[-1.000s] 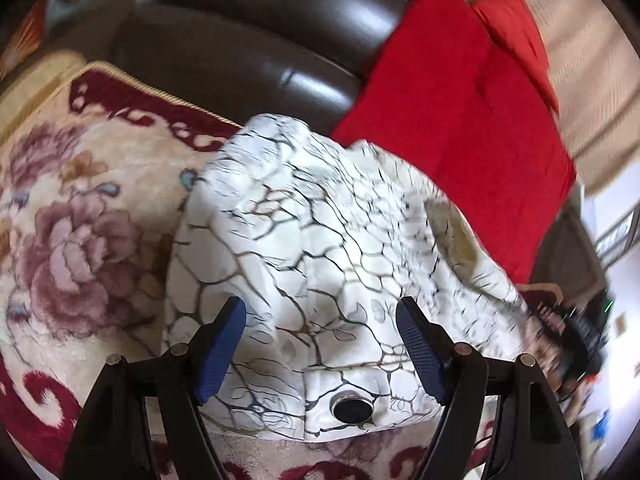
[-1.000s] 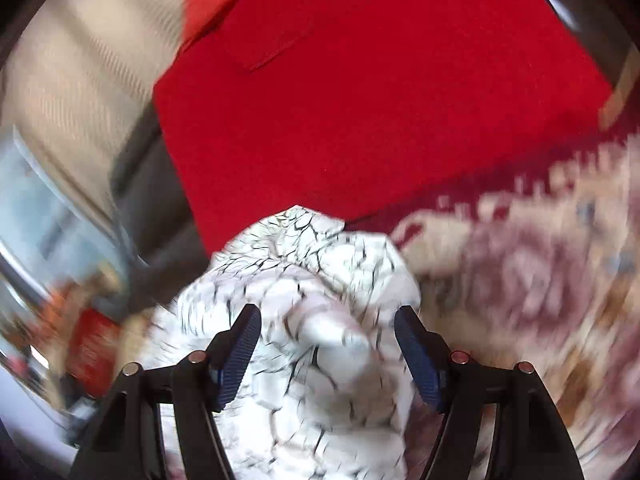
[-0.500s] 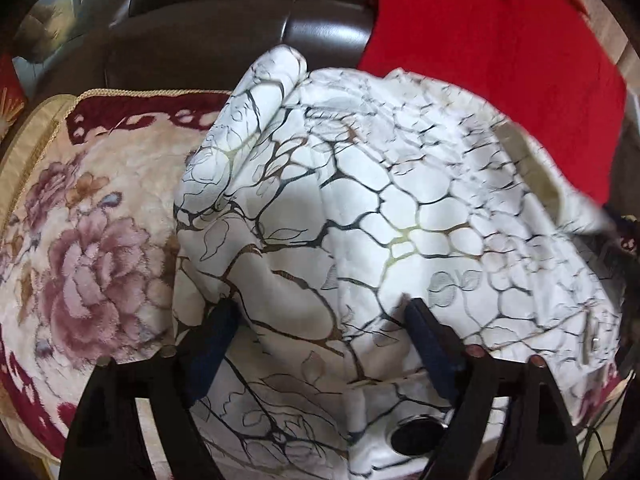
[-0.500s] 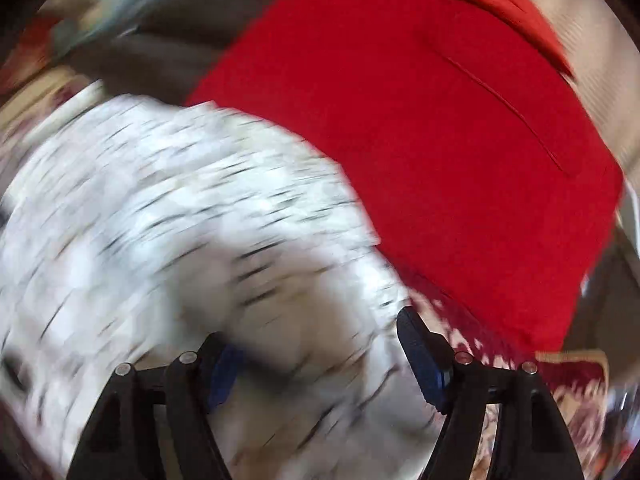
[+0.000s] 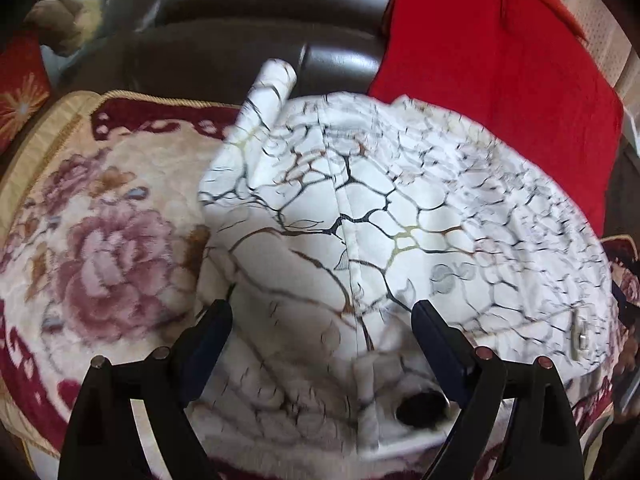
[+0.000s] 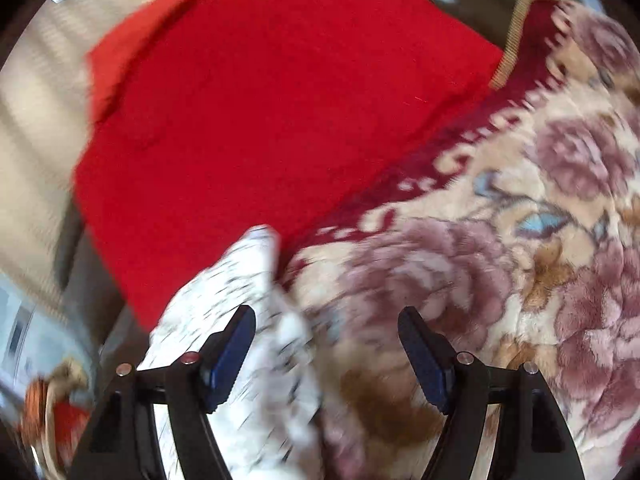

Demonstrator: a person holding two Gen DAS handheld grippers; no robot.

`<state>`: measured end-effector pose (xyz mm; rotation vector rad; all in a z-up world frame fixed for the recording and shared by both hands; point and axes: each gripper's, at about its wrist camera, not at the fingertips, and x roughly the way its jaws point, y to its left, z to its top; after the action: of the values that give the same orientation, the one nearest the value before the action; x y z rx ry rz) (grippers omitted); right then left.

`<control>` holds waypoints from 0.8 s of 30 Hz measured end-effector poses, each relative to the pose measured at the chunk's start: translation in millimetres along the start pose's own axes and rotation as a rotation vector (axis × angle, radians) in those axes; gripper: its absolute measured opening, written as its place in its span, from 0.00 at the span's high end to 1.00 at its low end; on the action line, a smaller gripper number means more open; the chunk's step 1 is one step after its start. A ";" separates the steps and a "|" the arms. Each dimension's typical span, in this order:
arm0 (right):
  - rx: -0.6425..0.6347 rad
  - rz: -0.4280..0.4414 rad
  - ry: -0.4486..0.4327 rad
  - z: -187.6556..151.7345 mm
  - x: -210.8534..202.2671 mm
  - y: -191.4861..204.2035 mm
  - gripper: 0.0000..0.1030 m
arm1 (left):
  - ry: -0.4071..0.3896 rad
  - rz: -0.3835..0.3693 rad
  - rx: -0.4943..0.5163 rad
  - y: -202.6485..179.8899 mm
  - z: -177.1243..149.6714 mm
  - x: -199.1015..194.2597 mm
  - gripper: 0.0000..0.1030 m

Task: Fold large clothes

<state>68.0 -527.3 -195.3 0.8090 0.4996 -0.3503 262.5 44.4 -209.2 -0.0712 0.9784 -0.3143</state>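
Fabric is lying bunched on the floral blanket [image 5: 100, 240]: the white crackle-print garment [image 5: 380, 220], its far edge touching the red cloth [image 5: 500, 100] near the dark leather sofa back [image 5: 260, 40]. Your left gripper [image 5: 322, 344] is hovering above it, its fingers having just been widening, released, pressing nothing. Your right gripper [image 6: 326, 354] is standing open too, beside the garment's edge [image 6: 240, 280]. You are likely between folds; next, you are needing a fresh pinch on an edge.
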 end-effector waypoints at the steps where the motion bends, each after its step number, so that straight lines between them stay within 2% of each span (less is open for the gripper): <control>1: -0.043 0.030 -0.008 -6.5 -8.9 8.2 0.25 | -0.020 -0.004 -0.009 2.0 -3.8 -9.5 0.11; 6: -0.276 0.190 -0.022 -45.3 -35.6 68.6 0.26 | -0.083 0.065 -0.037 11.6 -19.6 -37.8 0.11; 9: -0.339 0.241 0.054 -70.2 -34.8 87.4 0.26 | -0.011 0.145 -0.120 28.4 -23.9 -25.8 0.11; 11: -0.324 0.214 0.156 -84.6 -15.6 85.0 0.26 | 0.078 0.175 -0.195 46.3 -27.2 -11.8 0.11; 12: -0.308 0.175 0.228 -91.2 -0.2 79.7 0.26 | 0.099 0.159 -0.231 52.6 -28.4 -8.4 0.11; 13: -0.300 0.146 0.263 -95.1 11.0 73.8 0.26 | 0.106 0.125 -0.282 60.5 -30.4 -9.8 0.11; 17: -0.293 0.150 0.266 -91.6 -1.1 71.9 0.25 | 0.058 0.124 -0.274 61.1 -32.5 -30.3 0.11; 21: -0.198 0.224 0.233 -82.8 -26.9 63.1 0.25 | 0.002 0.065 -0.267 49.7 -34.3 -55.2 0.11; 24: -0.152 0.295 0.245 -86.9 -40.2 56.3 0.25 | -0.033 0.010 -0.232 29.4 -39.6 -70.1 0.11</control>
<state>36.5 -420.9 -190.5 0.7685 0.6179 0.0601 200.3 96.2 -180.9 -0.2816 0.9793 -0.1884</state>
